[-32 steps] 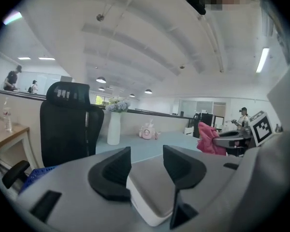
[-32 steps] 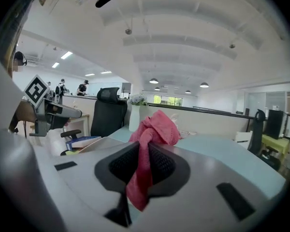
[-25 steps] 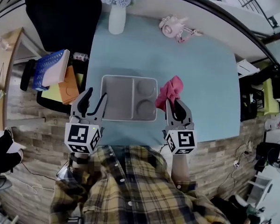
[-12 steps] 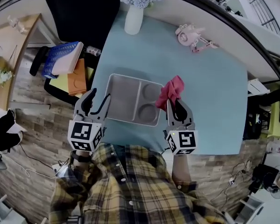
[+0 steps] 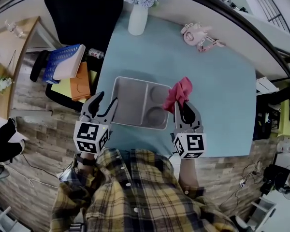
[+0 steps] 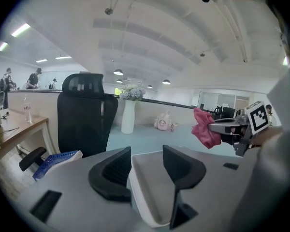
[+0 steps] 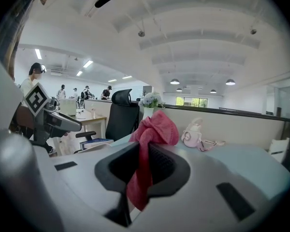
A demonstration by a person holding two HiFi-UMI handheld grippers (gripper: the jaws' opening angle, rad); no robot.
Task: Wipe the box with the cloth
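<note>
1. Right gripper (image 7: 144, 149): fingers pinched shut on the red cloth (image 7: 153, 124). A wad stands above the tips and a tail hangs below. It is probably held mid-fold so that a loose bunch is free for wiping.
2. Left gripper (image 6: 146, 151): fingers apart, nothing clamped. They straddle the left wall of the box (image 6: 150, 197), one finger outside and one over the inside. This reads as setting up to steady the box.
3. The box is grey and lies flat, open side up, near the front edge of the table (image 5: 208, 81). Its long axis runs left to right across the person, slightly skewed. The big compartment is at the left end and two round wells are at the right.
4. The cloth sits at the box's right end, beside the wells. I cannot tell whether it touches. By my judgement, wiping has not started.
5. Farther back, a vase (image 5: 137, 19) and a pink bottle (image 5: 195, 34) stand well apart from the box.
</note>
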